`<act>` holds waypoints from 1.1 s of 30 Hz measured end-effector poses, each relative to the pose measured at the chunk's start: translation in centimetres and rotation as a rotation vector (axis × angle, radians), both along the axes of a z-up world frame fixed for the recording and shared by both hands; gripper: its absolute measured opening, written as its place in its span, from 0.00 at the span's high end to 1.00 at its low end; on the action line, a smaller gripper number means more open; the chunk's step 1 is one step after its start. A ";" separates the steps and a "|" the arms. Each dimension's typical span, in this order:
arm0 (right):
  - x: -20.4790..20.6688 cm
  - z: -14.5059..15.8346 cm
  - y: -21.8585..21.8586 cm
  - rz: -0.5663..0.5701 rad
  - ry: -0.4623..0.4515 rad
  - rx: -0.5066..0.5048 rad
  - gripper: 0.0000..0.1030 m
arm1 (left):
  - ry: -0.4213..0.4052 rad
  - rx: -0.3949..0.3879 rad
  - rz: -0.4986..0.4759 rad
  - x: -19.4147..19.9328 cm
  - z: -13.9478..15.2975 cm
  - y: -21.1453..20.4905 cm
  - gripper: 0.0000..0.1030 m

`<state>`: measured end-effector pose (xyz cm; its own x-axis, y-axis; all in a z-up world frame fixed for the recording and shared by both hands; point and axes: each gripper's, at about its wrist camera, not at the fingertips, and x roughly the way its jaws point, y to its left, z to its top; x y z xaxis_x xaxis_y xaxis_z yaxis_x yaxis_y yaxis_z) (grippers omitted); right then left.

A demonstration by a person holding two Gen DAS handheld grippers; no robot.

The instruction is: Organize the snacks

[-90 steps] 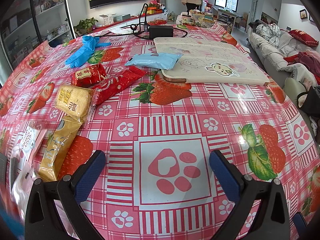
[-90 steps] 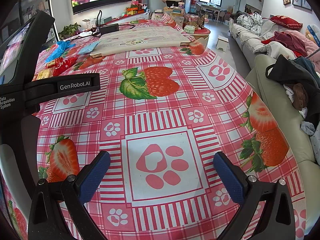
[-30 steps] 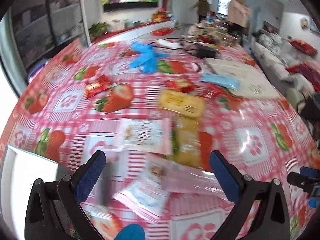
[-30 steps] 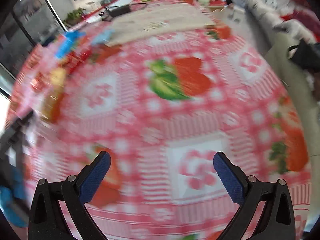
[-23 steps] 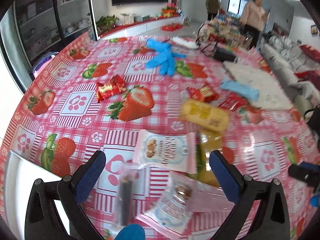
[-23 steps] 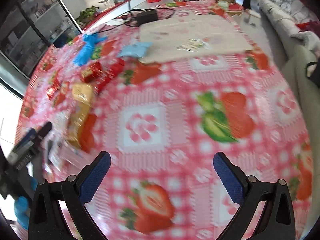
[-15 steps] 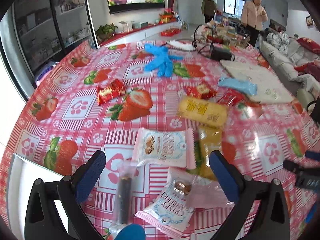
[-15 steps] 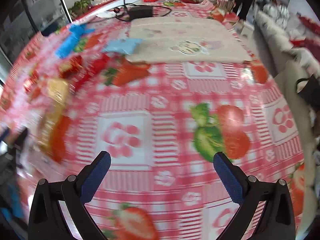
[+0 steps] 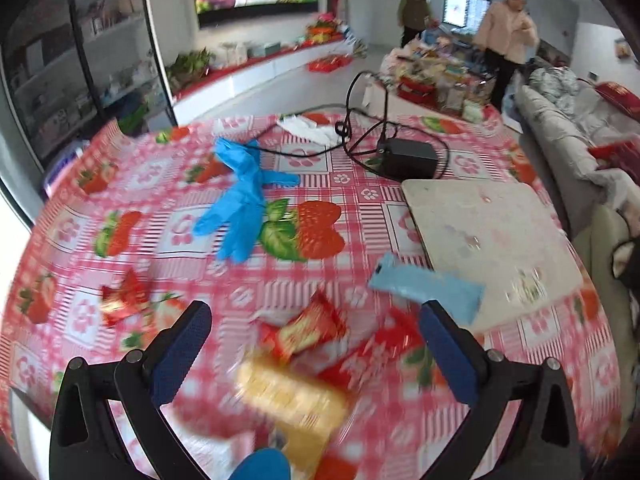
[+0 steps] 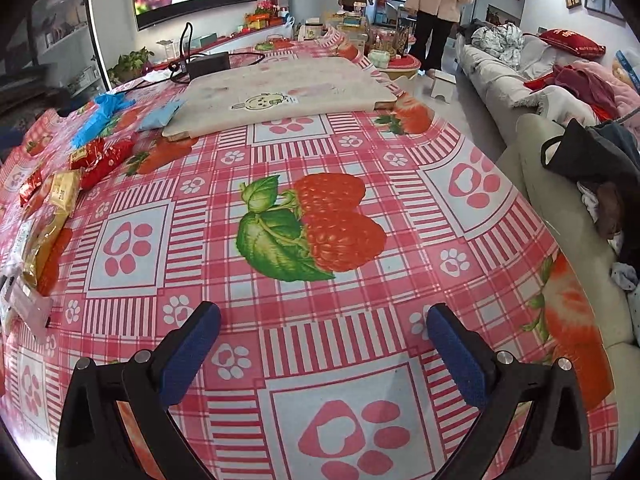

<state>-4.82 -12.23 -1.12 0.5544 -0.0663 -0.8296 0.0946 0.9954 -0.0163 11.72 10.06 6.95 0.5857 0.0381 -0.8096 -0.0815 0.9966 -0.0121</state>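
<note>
The left tongs (image 9: 316, 344), spread and empty, have swung forward over the yellow foil snack packet (image 9: 290, 398), suggesting a first pickup, while the right tongs (image 10: 322, 342) hang spread above the bench (image 10: 320, 152).

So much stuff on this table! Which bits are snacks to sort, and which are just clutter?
Snacks to sort:
yellow packet
red packet
small red packet

Just lying about:
blue gloves
light blue pack
pale mat
black box with cables
</note>
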 end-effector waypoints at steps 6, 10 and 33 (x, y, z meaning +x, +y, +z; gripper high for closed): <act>-0.3 0.0 -0.1 0.002 -0.004 0.006 0.00 | 0.080 -0.065 0.081 5.2 -2.6 -0.8 0.00; -0.2 -0.1 -0.1 0.004 -0.004 0.010 0.00 | 0.139 -0.057 0.110 7.4 -4.2 -1.4 0.00; -0.2 -0.1 -0.1 0.004 -0.004 0.010 0.00 | 0.001 0.111 -0.124 -3.2 0.0 5.7 0.00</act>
